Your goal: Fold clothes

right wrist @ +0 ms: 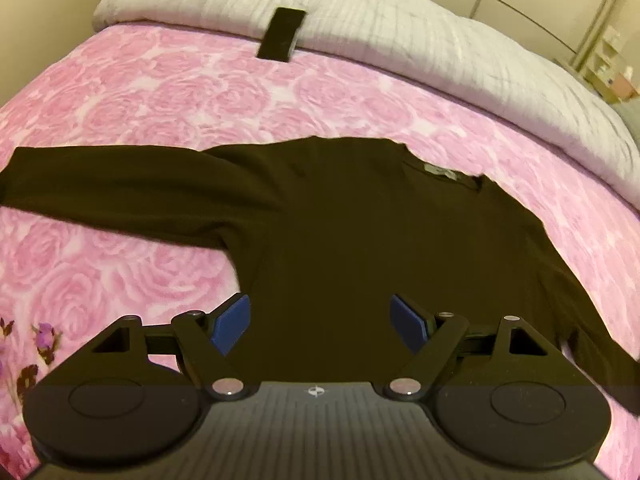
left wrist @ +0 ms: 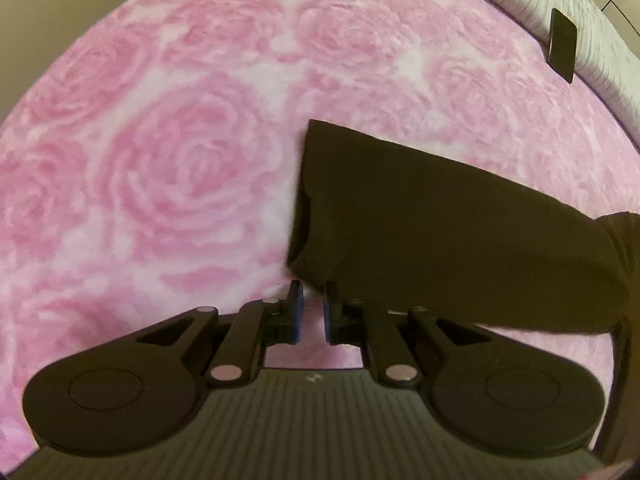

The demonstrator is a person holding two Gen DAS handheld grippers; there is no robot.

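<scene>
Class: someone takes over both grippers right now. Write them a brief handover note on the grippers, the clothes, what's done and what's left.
Left gripper: nearly shut at the cuff of the sweater's sleeve; a real pinch can't be confirmed.
Right gripper: open, over the sweater, holding nothing.
The sweater lies flat on the pink blanket, sleeve stretched out.
Done: spread out.
Left: fold sleeves in, then the body.

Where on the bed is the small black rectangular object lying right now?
In the right wrist view the black rectangular object lies at the far side, straddling the edge where the pink rose blanket meets the white quilt, beyond the black sweater.
</scene>
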